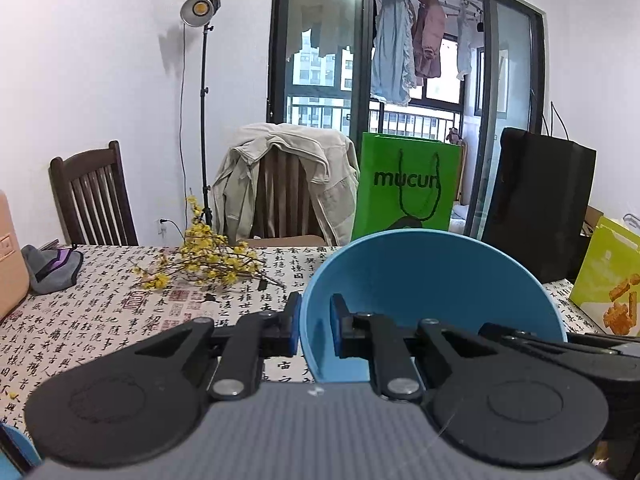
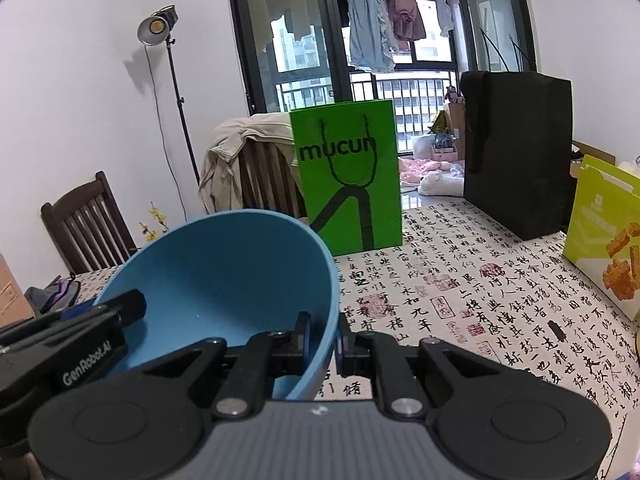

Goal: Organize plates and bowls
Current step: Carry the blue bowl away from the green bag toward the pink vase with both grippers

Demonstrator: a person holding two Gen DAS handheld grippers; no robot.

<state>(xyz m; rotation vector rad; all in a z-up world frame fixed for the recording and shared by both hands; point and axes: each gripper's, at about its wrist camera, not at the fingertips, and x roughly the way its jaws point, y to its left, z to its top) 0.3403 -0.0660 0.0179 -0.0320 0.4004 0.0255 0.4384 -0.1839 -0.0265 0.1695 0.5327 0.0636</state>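
— What have your fingers got?

— My left gripper (image 1: 315, 326) pinches the left rim of the blue bowl (image 1: 432, 292), one pad outside the wall and one inside. My right gripper (image 2: 322, 344) pinches the opposite rim the same way. Both pairs of fingers are pressed tight on the thin wall, so the bowl hangs between my two hands.

— What can't you see?

— The bowl's base. From either wrist my own gripper bodies cover the bottom, so I cannot tell whether it touches the table (image 2: 460, 292) or sits clear of it. The bowl also hides part of the green bag (image 1: 404, 184) behind it, and in the left view most of the table's far right.

— Which way does the bowl face?

— It is tipped, with the mouth turned back toward me and upward, the far rim standing higher than the pinched edges. It is round, so it has no long axis; the line between my two grips runs left to right.

— And around it?

— Yellow flowers (image 1: 208, 258) lie on the tablecloth to the left, a black bag (image 2: 520, 152) stands to the right, chairs beyond.
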